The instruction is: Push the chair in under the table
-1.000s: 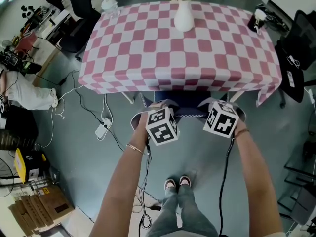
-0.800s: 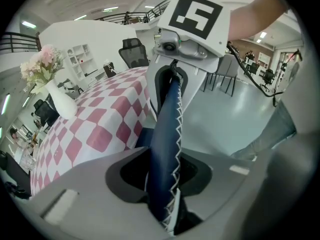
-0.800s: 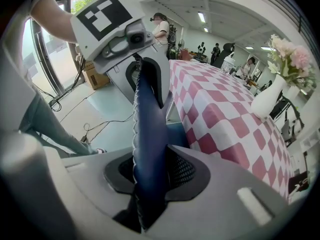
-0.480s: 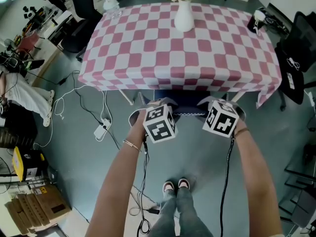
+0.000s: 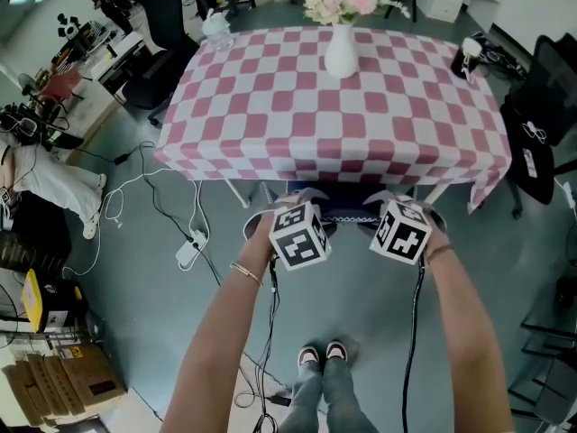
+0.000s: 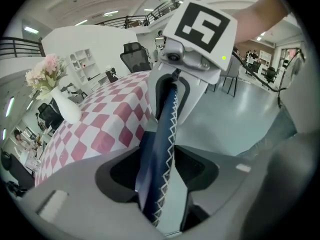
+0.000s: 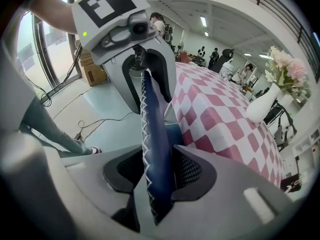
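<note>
The chair's dark blue back (image 5: 343,208), edged with white zigzag stitching, stands at the near edge of the table (image 5: 297,106), which wears a pink-and-white checked cloth. A white vase (image 5: 341,52) of flowers stands on it. My left gripper (image 5: 278,202) straddles the back's left end; in the left gripper view its jaws (image 6: 157,169) are opening, with a gap beside the chair back (image 6: 162,129). At the right end, my right gripper (image 5: 397,200) also has the chair back (image 7: 152,129) between its jaws (image 7: 157,171); they are opening while the pads still touch it.
Black office chairs stand at the right (image 5: 541,88) and back left (image 5: 158,25). Cables and a power strip (image 5: 187,251) lie on the floor left of me. Cardboard boxes (image 5: 63,386) sit lower left. My feet (image 5: 323,354) are behind the chair.
The head view has tipped up, so more of the table's far side shows. Both grippers stay at the chair back's top edge. A person's legs at the left shifted.
</note>
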`<state>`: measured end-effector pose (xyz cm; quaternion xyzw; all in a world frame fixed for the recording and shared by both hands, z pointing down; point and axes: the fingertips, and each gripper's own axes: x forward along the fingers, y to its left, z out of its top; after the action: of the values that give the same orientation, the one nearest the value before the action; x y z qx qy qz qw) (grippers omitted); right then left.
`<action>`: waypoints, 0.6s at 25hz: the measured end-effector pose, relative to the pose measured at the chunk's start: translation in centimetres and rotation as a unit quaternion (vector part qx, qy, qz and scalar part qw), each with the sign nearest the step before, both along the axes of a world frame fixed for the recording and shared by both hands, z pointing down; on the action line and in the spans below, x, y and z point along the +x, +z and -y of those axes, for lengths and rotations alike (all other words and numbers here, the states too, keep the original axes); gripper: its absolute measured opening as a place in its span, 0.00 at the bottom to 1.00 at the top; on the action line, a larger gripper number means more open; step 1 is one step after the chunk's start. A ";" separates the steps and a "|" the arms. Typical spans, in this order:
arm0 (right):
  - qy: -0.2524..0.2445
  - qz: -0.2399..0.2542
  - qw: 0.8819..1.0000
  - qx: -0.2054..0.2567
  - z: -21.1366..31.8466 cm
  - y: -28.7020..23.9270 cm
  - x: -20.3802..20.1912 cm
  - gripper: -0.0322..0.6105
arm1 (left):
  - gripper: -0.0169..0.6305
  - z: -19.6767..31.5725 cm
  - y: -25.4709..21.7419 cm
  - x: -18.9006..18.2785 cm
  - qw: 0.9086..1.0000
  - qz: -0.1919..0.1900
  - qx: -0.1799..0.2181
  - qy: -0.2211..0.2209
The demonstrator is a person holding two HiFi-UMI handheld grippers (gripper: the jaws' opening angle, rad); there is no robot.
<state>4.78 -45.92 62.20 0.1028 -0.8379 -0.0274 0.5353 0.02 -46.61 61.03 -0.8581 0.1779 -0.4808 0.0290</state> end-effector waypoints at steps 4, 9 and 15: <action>0.008 0.008 1.000 0.010 0.0 -0.8 -0.4 0.29 | 0.41 -0.4 -1.4 -0.1 1.000 -0.010 0.003 0.000; 0.003 0.007 1.000 0.023 -0.1 -2.8 -1.2 0.33 | 0.41 -0.7 -2.5 -0.8 1.000 -0.013 0.006 -0.005; 0.020 0.037 0.998 0.045 -0.4 -7.0 -1.1 0.33 | 0.42 -1.5 -5.6 -1.5 0.999 -0.040 0.014 -0.025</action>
<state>3.66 -45.57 55.19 0.1448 -0.8526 -0.0503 0.4995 -1.45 -45.10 55.42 -0.8716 0.2069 -0.4438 0.0221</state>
